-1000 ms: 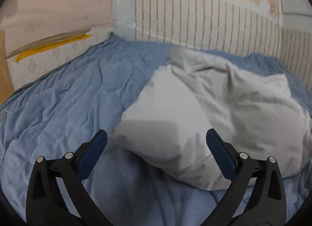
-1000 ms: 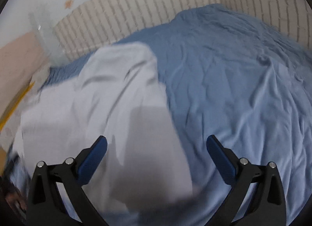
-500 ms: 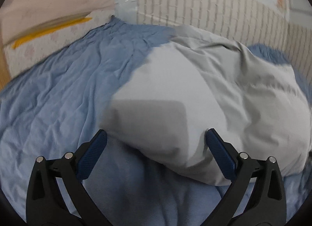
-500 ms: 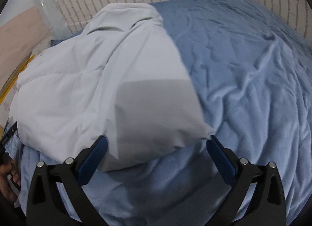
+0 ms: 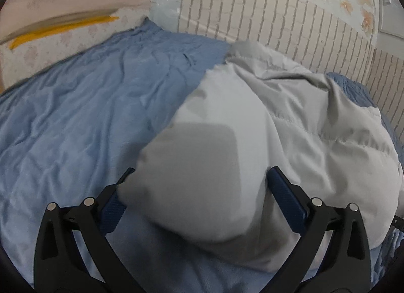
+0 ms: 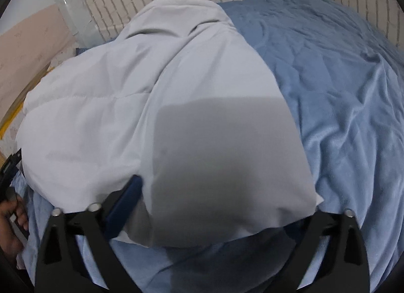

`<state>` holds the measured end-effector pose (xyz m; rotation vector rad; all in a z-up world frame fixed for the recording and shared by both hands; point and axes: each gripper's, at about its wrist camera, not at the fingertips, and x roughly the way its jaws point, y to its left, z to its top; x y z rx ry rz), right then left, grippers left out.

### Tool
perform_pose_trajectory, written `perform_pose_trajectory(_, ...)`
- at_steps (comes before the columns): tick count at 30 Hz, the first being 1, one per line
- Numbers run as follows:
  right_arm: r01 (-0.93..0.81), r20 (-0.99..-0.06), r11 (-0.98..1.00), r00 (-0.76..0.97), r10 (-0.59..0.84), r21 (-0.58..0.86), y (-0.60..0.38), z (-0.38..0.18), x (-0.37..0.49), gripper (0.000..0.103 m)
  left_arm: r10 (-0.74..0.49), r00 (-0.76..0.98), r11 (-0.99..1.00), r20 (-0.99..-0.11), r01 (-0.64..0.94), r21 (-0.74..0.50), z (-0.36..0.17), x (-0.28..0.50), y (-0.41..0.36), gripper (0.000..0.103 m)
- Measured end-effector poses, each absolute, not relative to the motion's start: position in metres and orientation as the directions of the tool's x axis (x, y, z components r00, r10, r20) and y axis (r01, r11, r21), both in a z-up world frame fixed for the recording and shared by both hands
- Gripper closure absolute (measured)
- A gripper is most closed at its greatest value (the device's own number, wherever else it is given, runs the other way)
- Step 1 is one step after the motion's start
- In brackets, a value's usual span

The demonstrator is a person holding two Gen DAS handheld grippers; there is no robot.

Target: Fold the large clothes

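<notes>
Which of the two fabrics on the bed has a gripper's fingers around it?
The pale grey padded garment: its near edge lies between the right gripper fingers, which have just been closing. The blue bedspread lies flat beneath it.

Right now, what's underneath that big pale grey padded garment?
The grey padded garment lies on a wrinkled blue bedspread, which shows all around it. Anything else beneath the garment is covered and cannot be seen.

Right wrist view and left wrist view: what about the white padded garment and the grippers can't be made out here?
- Right gripper, right wrist view: the garment covers its right fingertip, so pad contact is unclear, though the jaws have just been closing.
- Left gripper, left wrist view: the garment's near end hides its left fingertip.
- Garment type: bunched on the blue blanket; no collar or opening visible.
</notes>
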<state>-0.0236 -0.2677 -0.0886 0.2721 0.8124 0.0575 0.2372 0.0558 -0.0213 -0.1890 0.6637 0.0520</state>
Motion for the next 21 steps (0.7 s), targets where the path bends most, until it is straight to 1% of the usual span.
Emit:
perform_pose_trajectory(1,0.038,-0.693,0.956,0.698,0.184,0.291,-0.265,-0.086,-0.030,0.047,-0.019,0.783,0.980,-0.622,-0.108,-0.165,-0.023,0.243,0.055,0.003)
perform_pose_trajectory(2,0.022,-0.677,0.949,0.705,0.209,0.315,-0.265,-0.083,-0.032,0.062,-0.025,0.779,0.979,-0.626,-0.106,-0.172,-0.024,0.244,0.055,0.003)
perform_pose_trajectory(3,0.006,-0.667,0.947,0.712,0.221,0.321,-0.258,-0.080,-0.039,0.072,-0.036,0.774,0.979,-0.632,-0.098,-0.176,-0.025,0.248,0.054,0.003)
perform_pose_trajectory(4,-0.010,-0.660,0.952,0.718,0.220,0.307,-0.248,-0.077,-0.050,0.076,-0.083,0.760,0.978,-0.645,-0.061,-0.198,-0.025,0.250,0.051,0.004)
perform_pose_trajectory(5,-0.019,-0.654,0.955,0.724,0.217,0.296,-0.245,-0.075,-0.056,0.081,-0.114,0.747,0.978,-0.655,-0.033,-0.208,-0.026,0.257,0.047,0.015)
perform_pose_trajectory(6,-0.025,-0.644,0.956,0.734,0.215,0.292,-0.239,-0.069,-0.061,0.085,-0.137,0.735,0.978,-0.664,-0.005,-0.208,-0.027,0.259,0.042,0.023)
perform_pose_trajectory(7,-0.026,-0.623,0.957,0.754,0.209,0.289,-0.233,-0.062,-0.073,0.086,-0.160,0.721,0.978,-0.674,0.023,-0.208,-0.025,0.260,0.036,0.036)
perform_pose_trajectory(8,-0.024,-0.596,0.957,0.778,0.200,0.290,-0.244,-0.052,-0.074,0.087,-0.189,0.711,0.974,-0.677,0.045,-0.224,-0.022,0.261,0.032,0.054)
perform_pose_trajectory(10,-0.006,-0.508,0.967,0.850,0.140,0.256,-0.241,-0.025,-0.106,0.089,-0.263,0.686,0.955,-0.678,0.086,-0.284,-0.014,0.262,0.026,0.071)
perform_pose_trajectory(11,0.014,-0.463,0.977,0.882,0.089,0.214,-0.238,-0.010,-0.125,0.090,-0.292,0.679,0.947,-0.673,0.106,-0.304,-0.009,0.261,0.019,0.076)
perform_pose_trajectory(13,0.096,-0.379,0.983,0.925,-0.030,0.156,-0.237,0.013,-0.164,0.091,-0.330,0.667,0.939,-0.668,0.159,-0.306,0.000,0.258,-0.002,0.079)
perform_pose_trajectory(14,0.160,-0.356,0.972,0.930,-0.090,0.171,-0.245,0.020,-0.185,0.091,-0.354,0.655,0.934,-0.668,0.215,-0.284,0.007,0.249,-0.025,0.079)
perform_pose_trajectory(15,0.194,-0.358,0.963,0.926,-0.117,0.186,-0.250,0.021,-0.195,0.091,-0.364,0.647,0.931,-0.669,0.243,-0.272,0.009,0.244,-0.037,0.079)
perform_pose_trajectory(16,0.254,-0.396,0.947,0.904,-0.160,0.197,-0.258,0.017,-0.209,0.089,-0.374,0.633,0.927,-0.678,0.275,-0.254,0.009,0.237,-0.058,0.078)
perform_pose_trajectory(17,0.309,-0.466,0.933,0.864,-0.193,0.186,-0.265,0.004,-0.216,0.084,-0.368,0.622,0.929,-0.691,0.281,-0.242,0.004,0.233,-0.071,0.073)
perform_pose_trajectory(18,0.339,-0.516,0.923,0.832,-0.204,0.182,-0.272,-0.010,-0.217,0.078,-0.348,0.610,0.936,-0.712,0.273,-0.223,-0.004,0.234,-0.082,0.069)
perform_pose_trajectory(19,0.373,-0.599,0.907,0.778,-0.190,0.197,-0.275,-0.036,-0.227,0.070,-0.306,0.609,0.949,-0.732,0.255,-0.185,-0.013,0.235,-0.089,0.056)
perform_pose_trajectory(20,0.393,-0.644,0.891,0.748,-0.164,0.229,-0.276,-0.056,-0.241,0.048,-0.273,0.613,0.959,-0.742,0.234,-0.160,-0.017,0.237,-0.089,0.042)
perform_pose_trajectory(21,0.403,-0.647,0.879,0.747,-0.154,0.256,-0.277,-0.061,-0.253,0.031,-0.264,0.610,0.963,-0.747,0.208,-0.170,-0.019,0.238,-0.084,0.039)
